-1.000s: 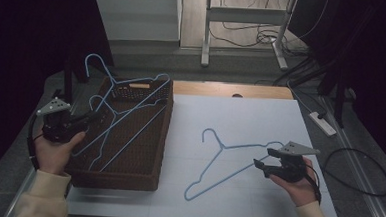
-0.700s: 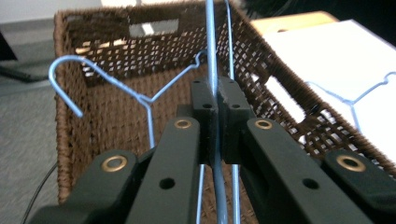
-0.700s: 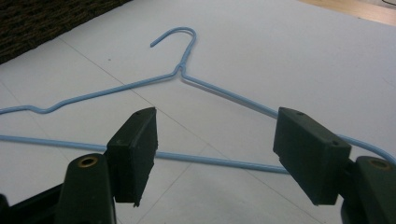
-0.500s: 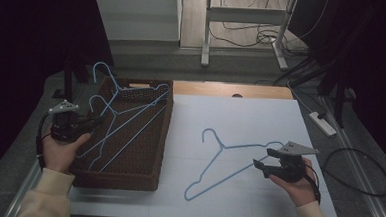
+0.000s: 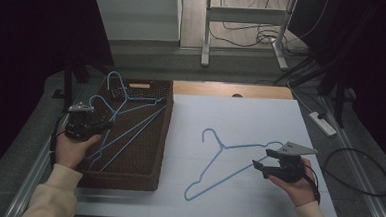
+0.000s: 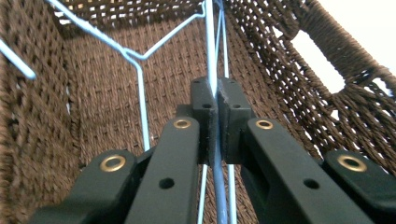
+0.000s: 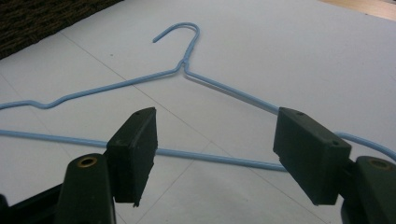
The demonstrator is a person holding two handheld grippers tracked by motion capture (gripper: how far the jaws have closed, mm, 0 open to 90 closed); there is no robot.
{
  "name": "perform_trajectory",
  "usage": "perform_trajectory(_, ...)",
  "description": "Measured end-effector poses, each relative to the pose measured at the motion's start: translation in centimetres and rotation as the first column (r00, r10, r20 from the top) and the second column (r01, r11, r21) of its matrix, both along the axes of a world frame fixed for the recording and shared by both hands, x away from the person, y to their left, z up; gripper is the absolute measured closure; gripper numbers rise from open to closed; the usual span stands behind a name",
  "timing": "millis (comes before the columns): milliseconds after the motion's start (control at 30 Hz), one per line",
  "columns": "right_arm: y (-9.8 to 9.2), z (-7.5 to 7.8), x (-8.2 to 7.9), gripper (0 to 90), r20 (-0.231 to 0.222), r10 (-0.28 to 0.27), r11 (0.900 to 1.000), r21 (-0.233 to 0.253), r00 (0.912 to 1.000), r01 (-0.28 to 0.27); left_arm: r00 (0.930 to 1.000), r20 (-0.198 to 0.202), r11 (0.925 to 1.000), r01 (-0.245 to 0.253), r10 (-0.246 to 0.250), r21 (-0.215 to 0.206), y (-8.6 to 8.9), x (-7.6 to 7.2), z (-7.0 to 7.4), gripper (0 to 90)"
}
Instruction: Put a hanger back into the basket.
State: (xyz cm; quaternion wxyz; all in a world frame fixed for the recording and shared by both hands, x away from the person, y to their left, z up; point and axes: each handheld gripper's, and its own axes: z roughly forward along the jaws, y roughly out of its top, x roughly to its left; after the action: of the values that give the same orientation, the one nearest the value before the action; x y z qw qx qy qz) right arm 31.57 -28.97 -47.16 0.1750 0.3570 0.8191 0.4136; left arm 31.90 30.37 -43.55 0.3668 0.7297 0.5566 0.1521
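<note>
Blue wire hangers: three counted. Two lie in the brown woven basket (image 5: 127, 177) at the table's left; the left tool (image 5: 96, 126) is clenched on a wire of one basket hanger (image 6: 211, 56). One flat hanger (image 5: 228, 158) lies on the white sheet (image 5: 250, 116), its end between the spread jaws of the right tool (image 5: 259, 167), released. Surroundings: power strip (image 5: 322, 123) and cables past the table's right edge.

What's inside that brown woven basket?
Blue wire hangers lie in the basket, hooks poking over its rim. The left gripper pinches one wire. The exact count is unclear where wires overlap.
</note>
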Motion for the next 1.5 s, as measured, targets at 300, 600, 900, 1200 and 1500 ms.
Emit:
perform_trajectory(300,0.1,-0.2,0.1,31.0,-0.008,0.005,1.0,-0.006,1.0,-0.006,0.9939,-0.109,0.9971,-0.007,0.015,0.075,0.1,0.4,-1.2,84.5)
perform_trajectory(600,0.1,-0.2,0.1,31.0,-0.007,0.004,1.0,-0.009,1.0,-0.004,0.9898,-0.143,0.9954,0.009,0.004,0.095,-0.2,0.7,-1.9,80.5)
perform_trajectory(900,0.1,-0.2,0.1,31.0,-0.008,0.005,1.0,-0.012,0.9999,-0.005,0.9992,0.017,0.9981,0.035,-0.036,0.051,-0.7,-0.6,0.0,44.5)
perform_trajectory(1200,0.2,-0.2,0.1,30.9,-0.01,0.008,1.0,-0.016,0.9999,-0.008,0.9802,0.138,0.9888,0.147,-0.142,-0.026,-2.5,-3.1,1.5,34.3)
perform_trajectory(1500,0.1,-0.2,0.1,30.9,-0.01,0.007,1.0,-0.009,0.9999,-0.007,0.9496,0.221,0.9697,0.239,-0.222,-0.051,-4.8,-4.8,1.5,33.1)
